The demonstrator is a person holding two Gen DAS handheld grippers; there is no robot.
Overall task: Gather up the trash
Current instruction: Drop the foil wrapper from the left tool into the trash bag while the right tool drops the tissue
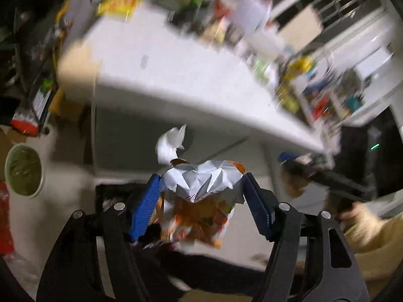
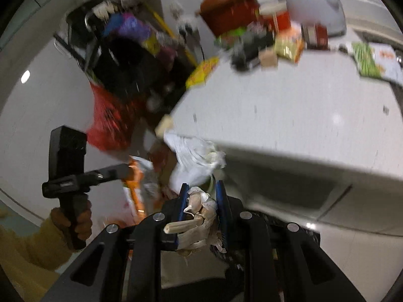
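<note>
Trash is being carried in both tools at once, off the white table (image 1: 161, 58) and in the open air in front of its near edge. The left gripper (image 1: 201, 196) is pinching a crumpled orange-and-white snack bag (image 1: 199, 201) across its width, blue pads pressing in on either side, with the bag's long axis running away from the handle and a torn white flap sticking up past the fingertips. The right gripper (image 2: 202, 214) is squeezing a bundle of dry garlic skins and stalk (image 2: 196, 216) between nearly closed fingers, the pale stalk end poking out toward the left.

Both views are blurring, so fine detail on the table is hard to read. A round bin (image 1: 24, 170) with a dark lining is showing low at the far left of the left wrist view, well apart from the snack bag and lower than the table; it looks like the likely drop spot, though I cannot tell that for certain. If so, the left tool is the nearer one, and the load needs swinging leftward and down. The table's front edge is running close above both loads, so the free room is lying below and outward. A loose white plastic bag (image 2: 194, 158) is hanging just beyond the garlic, near enough to snag.
</note>
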